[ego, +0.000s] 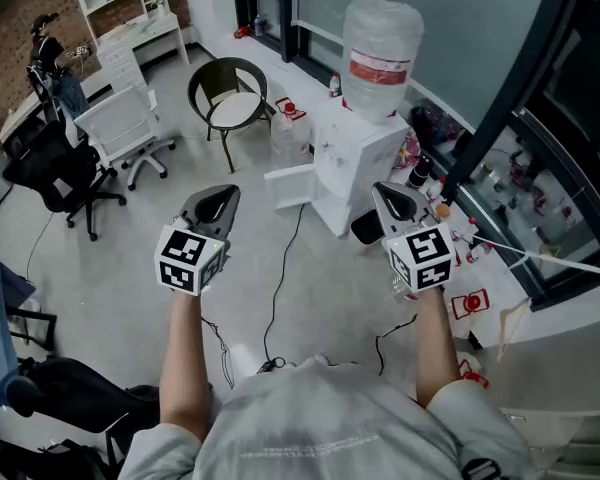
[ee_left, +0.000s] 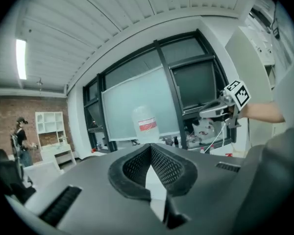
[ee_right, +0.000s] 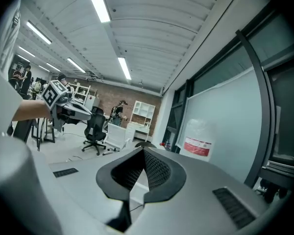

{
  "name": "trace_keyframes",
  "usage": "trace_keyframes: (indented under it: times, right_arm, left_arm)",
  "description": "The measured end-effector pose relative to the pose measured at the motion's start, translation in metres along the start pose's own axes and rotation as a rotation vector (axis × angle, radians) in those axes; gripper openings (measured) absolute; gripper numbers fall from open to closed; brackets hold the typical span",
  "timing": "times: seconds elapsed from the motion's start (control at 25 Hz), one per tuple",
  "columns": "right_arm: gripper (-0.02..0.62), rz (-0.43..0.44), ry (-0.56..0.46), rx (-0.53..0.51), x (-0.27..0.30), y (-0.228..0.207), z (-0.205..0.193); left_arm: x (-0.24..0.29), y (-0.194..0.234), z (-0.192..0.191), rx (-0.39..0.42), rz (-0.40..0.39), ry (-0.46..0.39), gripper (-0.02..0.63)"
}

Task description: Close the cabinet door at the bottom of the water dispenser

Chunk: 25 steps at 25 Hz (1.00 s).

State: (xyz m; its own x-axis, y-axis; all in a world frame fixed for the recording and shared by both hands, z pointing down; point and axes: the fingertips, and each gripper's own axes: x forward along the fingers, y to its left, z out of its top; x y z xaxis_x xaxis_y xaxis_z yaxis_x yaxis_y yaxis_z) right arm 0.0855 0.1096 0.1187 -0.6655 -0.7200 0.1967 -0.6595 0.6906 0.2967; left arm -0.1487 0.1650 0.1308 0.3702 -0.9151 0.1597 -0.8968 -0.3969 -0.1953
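While both grippers are held level in front of the person, neither touches anything. Left gripper (ego: 223, 192): jaws clenched together, the mesh pads meeting at the tips with nothing between them, as its own view confirms. Right gripper (ego: 384, 190): jaws likewise pressed together and empty, with only floor and the dispenser's white front visible through the slit below the pads. Each gripper carries its marker cube at the rear, above the person's forearm.

Dispenser (ego: 355, 153): white, standing on the floor against the window wall, between the two grippers in the head view and beyond them. Bottle (ego: 380, 53): clear, with a red label, seated upside down on top of the dispenser. Door (ego: 290, 186): a white panel at the dispenser's base, standing open and swung out to the picture's left. It lies just right of the left gripper's tip in the head view, apart from it.

Bin (ego: 366, 228): dark, on the floor against the dispenser's lower right corner. Chair (ego: 230, 93): round-seated, left of the dispenser. Cable (ego: 278, 278): black, running across the floor from the dispenser toward the person.
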Motion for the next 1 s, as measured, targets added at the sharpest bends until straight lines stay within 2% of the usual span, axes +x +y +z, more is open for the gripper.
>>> trace_keyframes:
  times: [0.12,0.2,0.32,0.48,0.6,0.76,0.84,1.0]
  right_arm:
    - [0.028,0.011,-0.046,0.025,0.004,-0.017,-0.002]
    - [0.028,0.024,-0.070,0.038,0.009,-0.028,-0.005]
    - [0.028,0.064,-0.086,0.045,0.022,-0.036,-0.010]
    - [0.028,0.110,-0.063,0.027,0.050,-0.039,-0.021]
    - [0.028,0.100,-0.038,0.030,0.074,-0.048,-0.033]
    - [0.028,0.081,-0.006,0.053,0.119,-0.056,-0.046]
    - [0.028,0.057,-0.007,0.054,0.150,-0.062,-0.048]
    - [0.028,-0.010,0.016,0.108,0.221,-0.078,-0.051]
  left_arm:
    - [0.013,-0.009,0.012,-0.174,-0.062,-0.083,0.018]
    - [0.024,-0.013,0.017,-0.220,-0.068,-0.114,0.017]
    - [0.041,-0.012,0.016,-0.180,-0.034,-0.106,0.018]
    - [0.063,0.007,-0.001,-0.069,0.021,-0.044,0.018]
    - [0.085,0.029,-0.015,0.003,0.046,-0.018,0.018]
    - [0.122,0.070,-0.048,0.065,0.021,0.011,0.018]
    - [0.145,0.099,-0.066,0.055,-0.001,-0.001,0.018]
    - [0.196,0.171,-0.091,-0.074,-0.042,-0.027,0.018]
